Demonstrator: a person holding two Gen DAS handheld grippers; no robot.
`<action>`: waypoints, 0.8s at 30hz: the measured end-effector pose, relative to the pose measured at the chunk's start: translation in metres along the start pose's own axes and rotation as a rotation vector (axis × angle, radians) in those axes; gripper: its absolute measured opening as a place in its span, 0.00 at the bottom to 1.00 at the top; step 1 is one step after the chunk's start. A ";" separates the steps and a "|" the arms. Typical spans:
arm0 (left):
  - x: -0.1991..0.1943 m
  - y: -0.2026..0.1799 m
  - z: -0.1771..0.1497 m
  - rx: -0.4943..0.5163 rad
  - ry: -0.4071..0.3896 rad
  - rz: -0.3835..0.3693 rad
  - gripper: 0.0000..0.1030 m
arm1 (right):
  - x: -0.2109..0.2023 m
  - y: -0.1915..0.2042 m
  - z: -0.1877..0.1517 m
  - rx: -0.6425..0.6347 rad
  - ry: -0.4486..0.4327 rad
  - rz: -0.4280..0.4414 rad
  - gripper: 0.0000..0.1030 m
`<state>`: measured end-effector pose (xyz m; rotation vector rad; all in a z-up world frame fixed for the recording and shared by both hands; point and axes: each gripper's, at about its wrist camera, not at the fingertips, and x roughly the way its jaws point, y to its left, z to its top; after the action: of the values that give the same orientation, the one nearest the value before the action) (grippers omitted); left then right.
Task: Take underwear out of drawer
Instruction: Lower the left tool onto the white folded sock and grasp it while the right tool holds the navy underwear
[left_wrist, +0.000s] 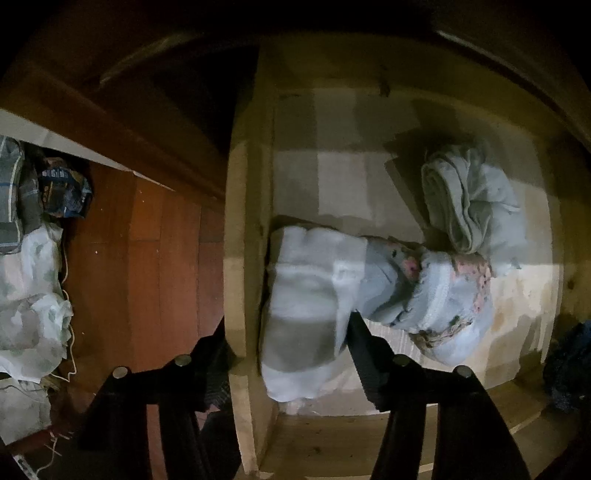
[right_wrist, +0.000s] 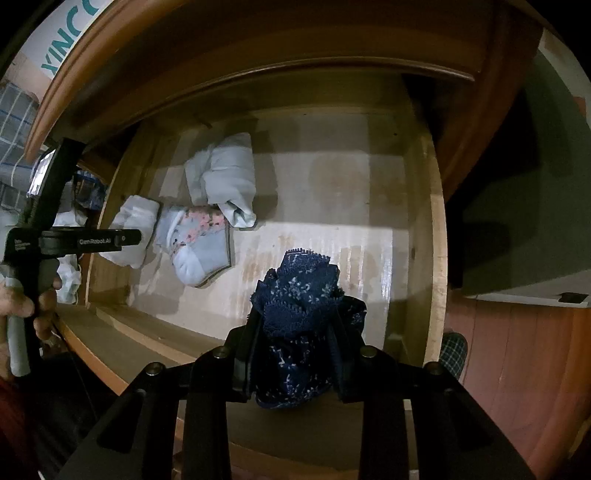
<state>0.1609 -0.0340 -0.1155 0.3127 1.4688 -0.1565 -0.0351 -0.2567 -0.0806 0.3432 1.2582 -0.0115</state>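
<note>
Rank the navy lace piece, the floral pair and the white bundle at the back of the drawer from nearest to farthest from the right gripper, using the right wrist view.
1. Navy lace piece: clamped in the right gripper.
2. Floral pair: left of centre on the drawer floor.
3. White bundle: behind the floral pair, toward the drawer's back.

Home bedroom, open wooden drawer (right_wrist: 436, 229) of folded underwear (right_wrist: 221, 173), red wood-plank floor (left_wrist: 147, 240), checked slipper (right_wrist: 454, 350)
</note>
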 end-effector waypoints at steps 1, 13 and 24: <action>0.000 0.002 0.000 0.002 0.000 0.004 0.58 | 0.000 0.000 0.000 0.000 0.000 0.000 0.27; -0.007 -0.004 -0.002 0.034 0.036 0.013 0.61 | 0.001 0.002 0.001 -0.014 0.004 0.009 0.28; -0.015 -0.027 -0.017 0.165 -0.019 0.093 0.66 | 0.000 0.006 0.003 -0.023 0.001 0.035 0.28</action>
<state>0.1355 -0.0558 -0.1050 0.5113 1.4226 -0.2062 -0.0310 -0.2523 -0.0782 0.3452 1.2525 0.0325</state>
